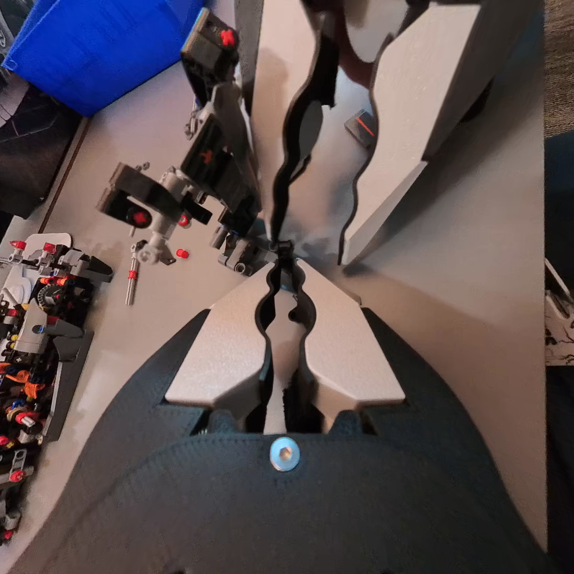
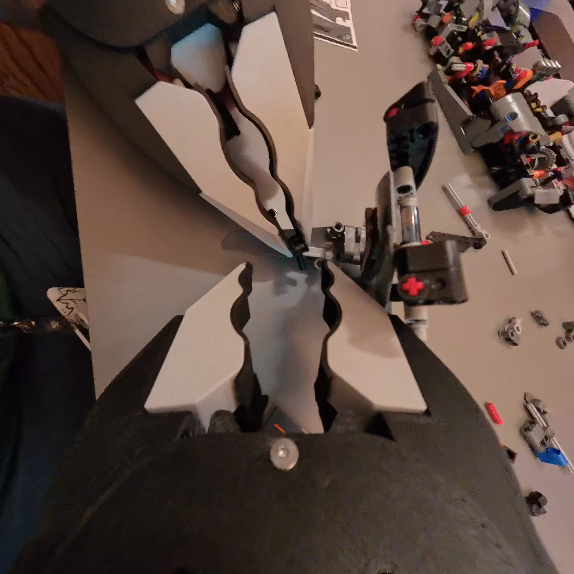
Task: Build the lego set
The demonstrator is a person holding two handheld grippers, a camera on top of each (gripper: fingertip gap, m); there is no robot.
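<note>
My left gripper [image 1: 285, 265] is shut on a small black pin [image 1: 281, 247] that sticks out past its tips. The right wrist view shows it coming in from the upper left [image 2: 295, 245], holding the pin [image 2: 298, 246] against the grey end of the black and grey lego model [image 2: 403, 248]. The model stands on the table with red cross axles showing, and also appears in the left wrist view [image 1: 217, 174]. My right gripper [image 2: 285, 268] is open and empty, its right fingertip [image 2: 324, 273] right beside the model's grey end. It faces my left gripper [image 1: 307, 248] tip to tip.
A pile of loose lego parts [image 1: 31, 341] lies at the left, also seen in the right wrist view [image 2: 497, 77]. A blue bin [image 1: 93, 46] stands behind it. A grey axle with a red bush [image 1: 132, 279], scattered small parts [image 2: 540, 435] and an instruction sheet [image 2: 335, 25] lie on the grey table [image 1: 435, 310]. My left and right fingertips are right by each other.
</note>
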